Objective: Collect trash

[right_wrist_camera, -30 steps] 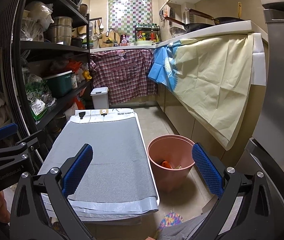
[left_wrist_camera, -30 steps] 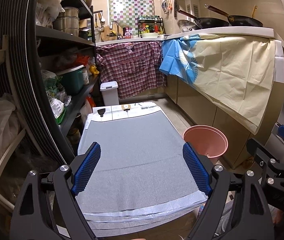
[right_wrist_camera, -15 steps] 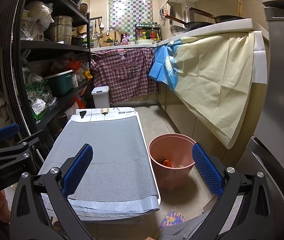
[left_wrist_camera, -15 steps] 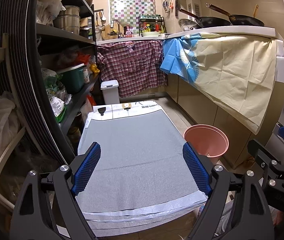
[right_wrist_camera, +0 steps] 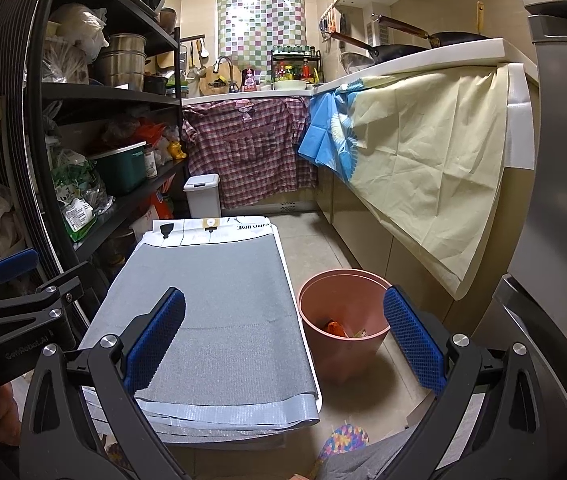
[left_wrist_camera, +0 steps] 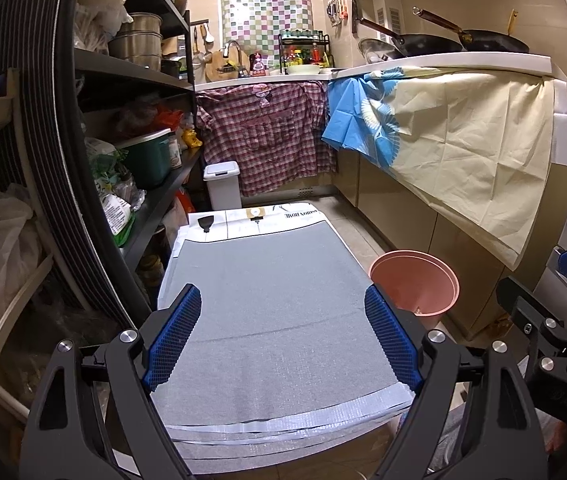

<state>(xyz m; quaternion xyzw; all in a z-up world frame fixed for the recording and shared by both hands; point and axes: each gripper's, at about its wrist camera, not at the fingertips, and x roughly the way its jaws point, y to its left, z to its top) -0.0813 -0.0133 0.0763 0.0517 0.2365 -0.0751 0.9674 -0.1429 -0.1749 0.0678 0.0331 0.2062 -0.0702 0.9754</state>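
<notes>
Your left tongs [left_wrist_camera: 283,338] are wide open, with the two blue pads far apart and nothing between them. Your right tongs [right_wrist_camera: 283,340] are wide open too, and hold nothing. You hold both side by side, level, pointing forward.

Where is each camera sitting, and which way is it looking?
Left wrist: on the left gripper, facing down the kitchen over the grey mat; its open blue fingers show, with the right gripper alongside.
Right wrist: on the right gripper, facing the same way; its open fingers show, with the left gripper beside them.
Both see the mat, the pink bucket and the plaid shirt.
</notes>
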